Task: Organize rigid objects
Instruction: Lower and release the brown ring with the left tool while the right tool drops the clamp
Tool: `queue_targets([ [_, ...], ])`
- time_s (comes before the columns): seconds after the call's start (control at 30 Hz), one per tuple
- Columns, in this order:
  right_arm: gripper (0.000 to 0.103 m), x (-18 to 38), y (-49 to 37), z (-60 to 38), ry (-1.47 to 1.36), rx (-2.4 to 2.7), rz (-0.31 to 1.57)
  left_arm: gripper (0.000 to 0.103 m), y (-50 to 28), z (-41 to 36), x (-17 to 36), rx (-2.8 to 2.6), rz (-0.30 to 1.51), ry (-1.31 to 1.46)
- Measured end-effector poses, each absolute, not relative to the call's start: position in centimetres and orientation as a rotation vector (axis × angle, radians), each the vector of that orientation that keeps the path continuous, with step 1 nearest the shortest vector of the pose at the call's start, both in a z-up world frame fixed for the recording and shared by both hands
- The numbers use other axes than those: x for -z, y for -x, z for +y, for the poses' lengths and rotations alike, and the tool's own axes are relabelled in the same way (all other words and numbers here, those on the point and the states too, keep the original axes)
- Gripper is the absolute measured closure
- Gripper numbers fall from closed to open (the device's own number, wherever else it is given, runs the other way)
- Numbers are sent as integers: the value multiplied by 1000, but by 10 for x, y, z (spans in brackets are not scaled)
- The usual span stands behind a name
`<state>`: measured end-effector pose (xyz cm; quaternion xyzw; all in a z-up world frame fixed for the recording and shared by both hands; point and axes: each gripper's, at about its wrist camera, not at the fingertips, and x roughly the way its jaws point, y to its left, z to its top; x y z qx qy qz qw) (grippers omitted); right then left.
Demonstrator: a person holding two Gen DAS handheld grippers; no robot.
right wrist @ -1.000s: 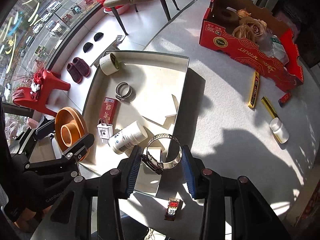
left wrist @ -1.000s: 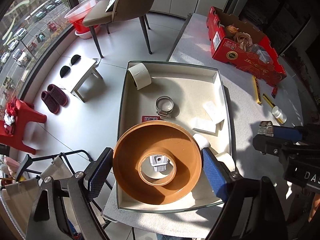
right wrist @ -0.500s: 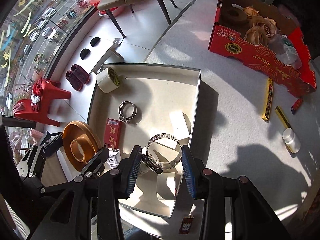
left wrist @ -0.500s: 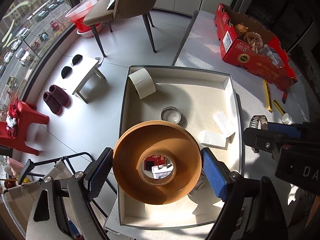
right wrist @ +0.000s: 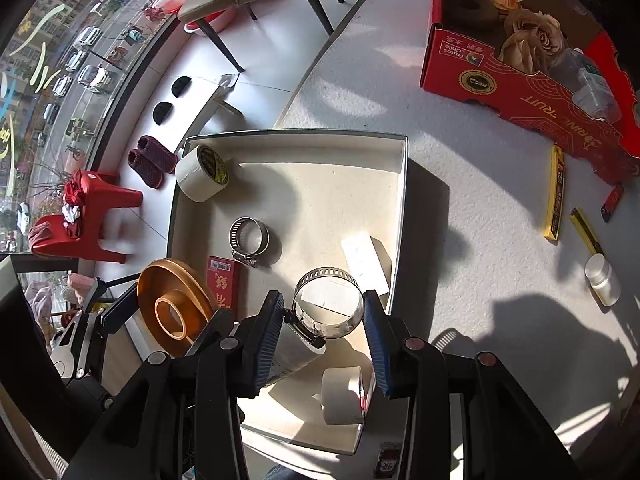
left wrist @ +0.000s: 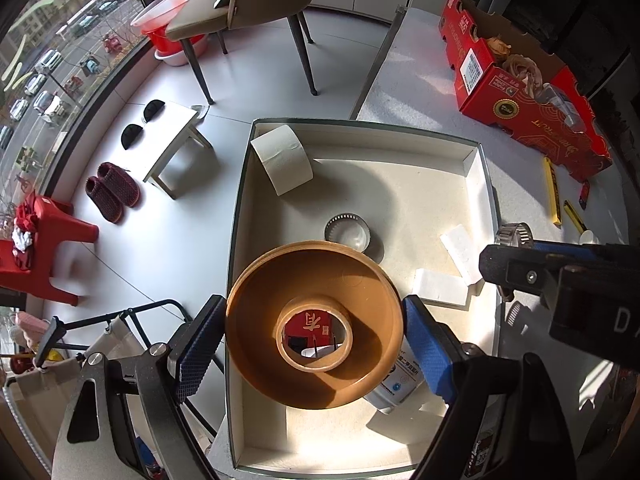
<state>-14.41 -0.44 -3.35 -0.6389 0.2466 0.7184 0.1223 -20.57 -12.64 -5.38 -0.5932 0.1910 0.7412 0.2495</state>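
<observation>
- The right tool (right wrist: 324,322) is closed on a large metal hose clamp (right wrist: 327,303), blue pads pressing its two sides, ring opening facing the camera and its screw housing toward the left pad.
- That clamp hangs above the near right part of the white tray (right wrist: 402,184), with a white bottle (right wrist: 294,354) and a small tape roll (right wrist: 343,396) lying on the tray floor beneath and nearer than it.
- The left tool (left wrist: 314,330) grips an orange plastic ring (left wrist: 314,330) across its outer rim, face toward the camera, held over the tray's near left part above a red box (right wrist: 223,284).
- Farther into the tray from the held clamp lie white blocks (right wrist: 366,260) to the right and a smaller hose clamp (right wrist: 249,238) to the left; open floor lies between them.
- My judgement: the release spot lies straight ahead and down from the right tool, which is the nearer one to it.
- At the tray's far left corner leans a big tape roll (right wrist: 202,174).
- Beyond the tray, on the counter (right wrist: 460,160), a red carton (right wrist: 520,92) sits well apart.
</observation>
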Motion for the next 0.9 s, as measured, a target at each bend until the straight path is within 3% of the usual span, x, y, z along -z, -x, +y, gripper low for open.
queue_targets([
  [0.9,61,59,164,1,1921,-2036,730,14,217,-114,69,-1972,537,1650],
])
